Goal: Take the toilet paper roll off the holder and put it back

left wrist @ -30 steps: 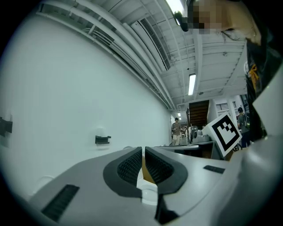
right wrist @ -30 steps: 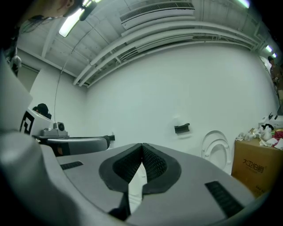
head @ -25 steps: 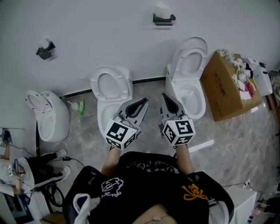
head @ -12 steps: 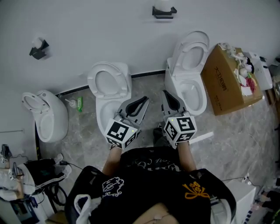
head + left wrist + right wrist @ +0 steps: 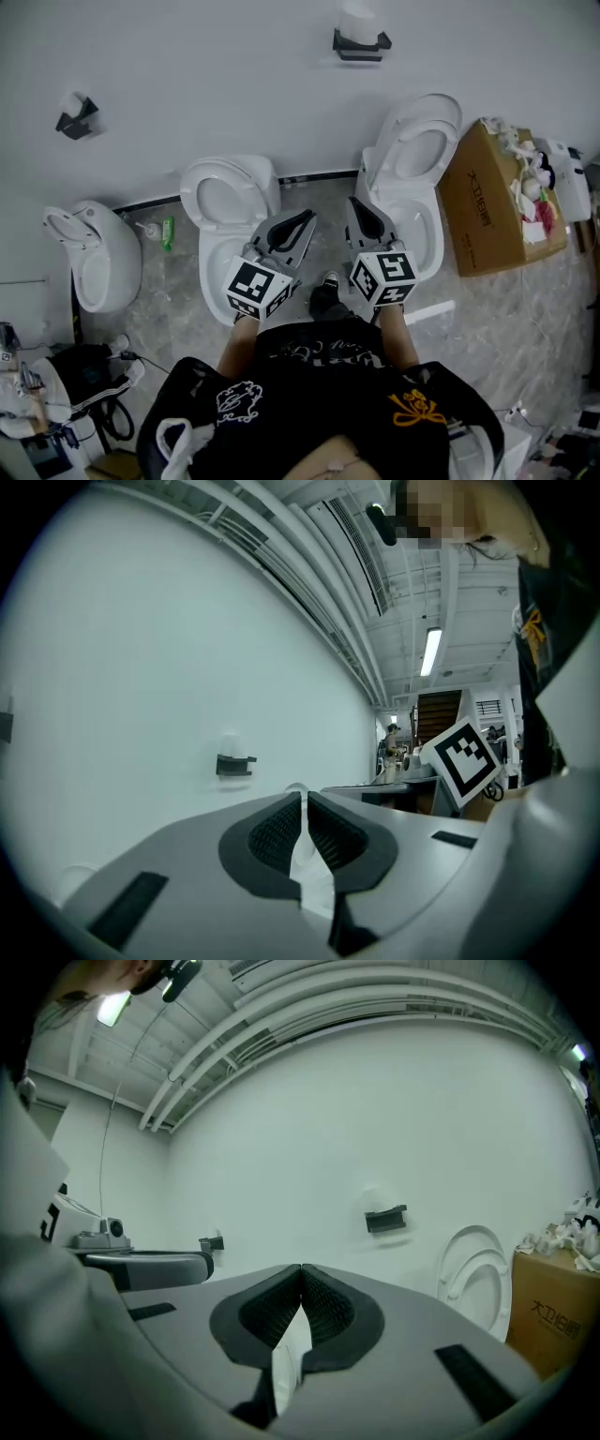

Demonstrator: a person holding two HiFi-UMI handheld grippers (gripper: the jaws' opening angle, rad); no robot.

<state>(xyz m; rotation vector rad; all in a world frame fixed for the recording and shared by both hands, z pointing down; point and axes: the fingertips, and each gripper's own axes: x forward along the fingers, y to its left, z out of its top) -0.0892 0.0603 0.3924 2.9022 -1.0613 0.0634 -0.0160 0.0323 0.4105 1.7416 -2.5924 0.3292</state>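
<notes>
A white toilet paper roll sits on a dark wall holder high on the white wall, far ahead of both grippers. In the left gripper view the holder is small and distant; in the right gripper view the holder carries the pale roll. My left gripper and right gripper are held side by side in front of the person, pointing at the wall. The left gripper and the right gripper each have their pads together with nothing between them.
A second holder hangs on the wall at the left. Two open toilets stand just ahead, and a third white fixture is at the left. A cardboard box full of scraps stands at the right. A shoe shows between the grippers.
The person has stepped forward: the toilets have slid nearer and a shoe now shows between the grippers. Both grippers keep their place in the view, jaws unchanged.
</notes>
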